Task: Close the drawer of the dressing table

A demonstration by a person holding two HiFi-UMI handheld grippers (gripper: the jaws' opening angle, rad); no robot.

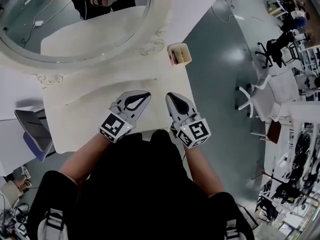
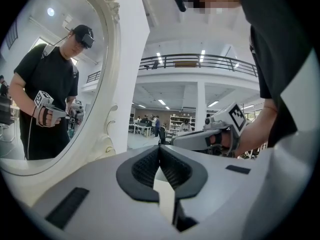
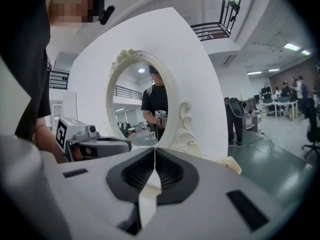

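The dressing table (image 1: 90,109) filled the middle of the head view, its long axis running left to right and its front edge facing the bottom of the frame. That edge was partly covered by the person's torso, and the drawer could not be made out. Open grey floor (image 1: 220,64) lay to its right, a grey-blue chair (image 1: 32,129) just beside its lower left corner. The left gripper (image 1: 144,96) and the right gripper (image 1: 171,97) hovered over the front edge, jaws together, both empty.

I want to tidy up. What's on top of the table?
A small box at the table's back right corner, beside the mirror. The left tool and right tool hide part of its front.
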